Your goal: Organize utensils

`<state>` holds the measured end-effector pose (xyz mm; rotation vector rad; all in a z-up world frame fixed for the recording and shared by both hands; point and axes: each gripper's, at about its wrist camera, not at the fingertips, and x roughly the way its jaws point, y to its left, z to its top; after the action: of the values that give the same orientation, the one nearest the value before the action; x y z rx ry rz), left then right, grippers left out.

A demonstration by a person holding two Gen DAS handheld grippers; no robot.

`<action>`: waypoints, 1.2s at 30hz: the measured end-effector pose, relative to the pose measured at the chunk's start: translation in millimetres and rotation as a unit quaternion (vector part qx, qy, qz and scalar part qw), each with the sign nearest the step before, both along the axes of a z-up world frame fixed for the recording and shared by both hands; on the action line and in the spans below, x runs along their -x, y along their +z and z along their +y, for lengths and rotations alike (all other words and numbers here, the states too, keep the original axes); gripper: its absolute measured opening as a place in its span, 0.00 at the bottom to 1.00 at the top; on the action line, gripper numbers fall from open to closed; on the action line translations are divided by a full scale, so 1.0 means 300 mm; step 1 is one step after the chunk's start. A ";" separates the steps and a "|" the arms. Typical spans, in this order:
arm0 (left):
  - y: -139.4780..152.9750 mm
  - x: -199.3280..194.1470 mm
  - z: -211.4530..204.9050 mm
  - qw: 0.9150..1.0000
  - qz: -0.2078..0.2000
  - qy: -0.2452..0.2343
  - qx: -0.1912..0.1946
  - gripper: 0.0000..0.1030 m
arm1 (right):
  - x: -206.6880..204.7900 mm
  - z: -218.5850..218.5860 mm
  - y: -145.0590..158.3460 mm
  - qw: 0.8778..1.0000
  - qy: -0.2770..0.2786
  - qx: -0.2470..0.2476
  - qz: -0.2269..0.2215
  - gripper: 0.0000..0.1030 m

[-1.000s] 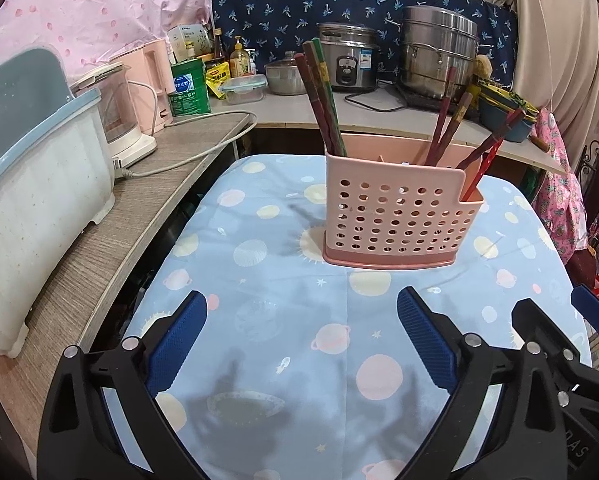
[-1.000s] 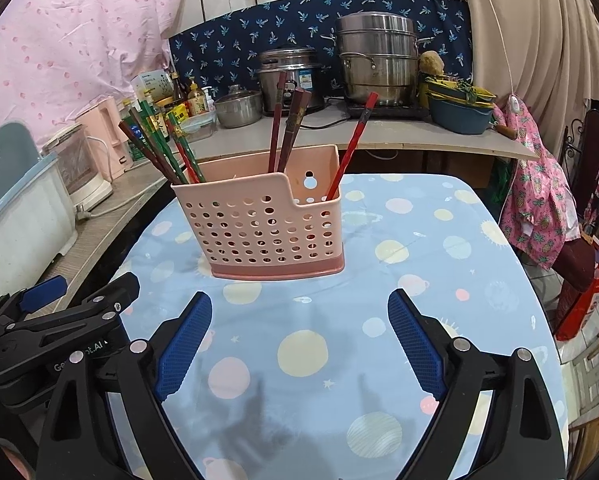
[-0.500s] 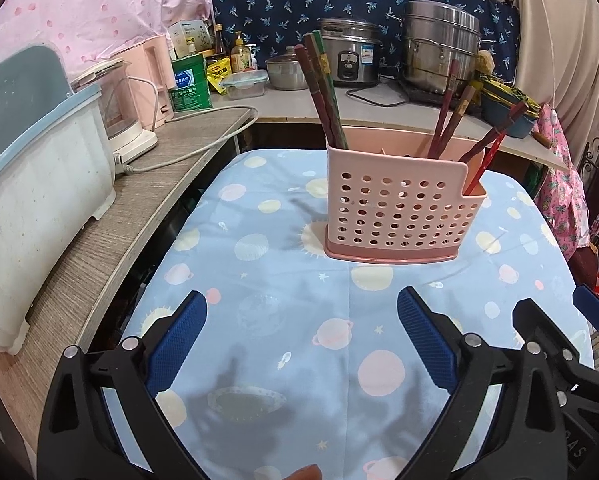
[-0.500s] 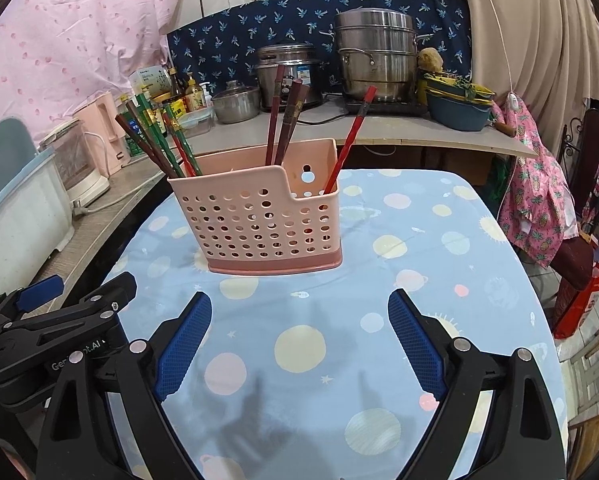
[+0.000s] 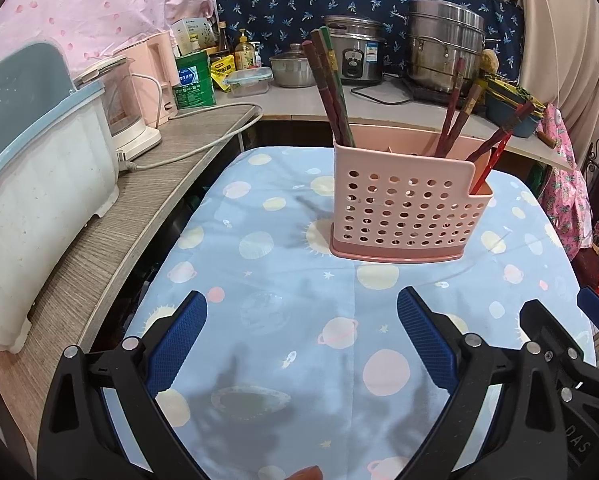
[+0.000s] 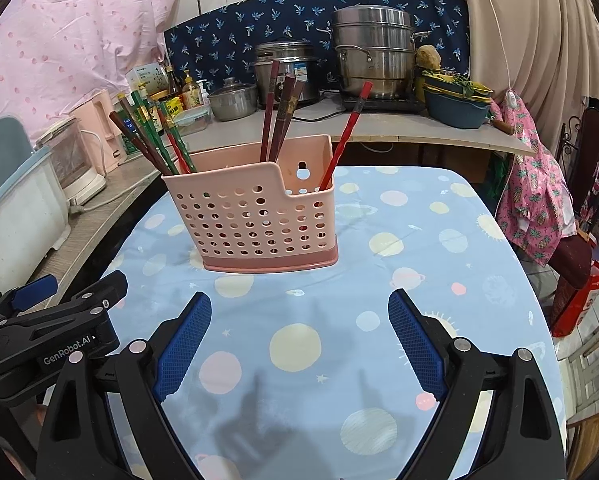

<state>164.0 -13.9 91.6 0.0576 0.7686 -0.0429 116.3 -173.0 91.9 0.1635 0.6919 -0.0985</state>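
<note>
Pink perforated plastic holder (image 6: 255, 216) stands upright mid-table on the planet-print cloth (image 6: 419, 240), chopsticks sorted into three compartments: a green-and-brown bunch (image 6: 151, 140) at left, brown ones (image 6: 279, 112) in the middle, a red one (image 6: 345, 136) at right. Left gripper (image 5: 299, 332) and right gripper (image 6: 299, 332) hover near the table's front edge, jaws spread wide, nothing between them. No loose utensil visible on the cloth (task probably finished). If regrouping, grip one stick high on its shaft and lift it straight up, clear of its neighbours.

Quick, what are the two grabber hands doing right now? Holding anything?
Left gripper: open, holding nothing.
Right gripper: open, holding nothing.
</note>
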 end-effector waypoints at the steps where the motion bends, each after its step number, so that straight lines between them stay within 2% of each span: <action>1: 0.001 0.000 0.002 1.000 0.000 0.001 -0.001 0.89 | 0.000 0.000 0.001 1.000 0.000 0.000 -0.001 0.84; 36: 0.006 -0.017 -0.022 1.000 -0.006 -0.001 -0.013 0.89 | -0.015 -0.008 -0.004 1.000 -0.004 0.003 0.001 0.84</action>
<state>169.2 -20.5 93.2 0.0835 0.7571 -0.0352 120.7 -175.4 90.6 0.1601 0.6931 -0.1084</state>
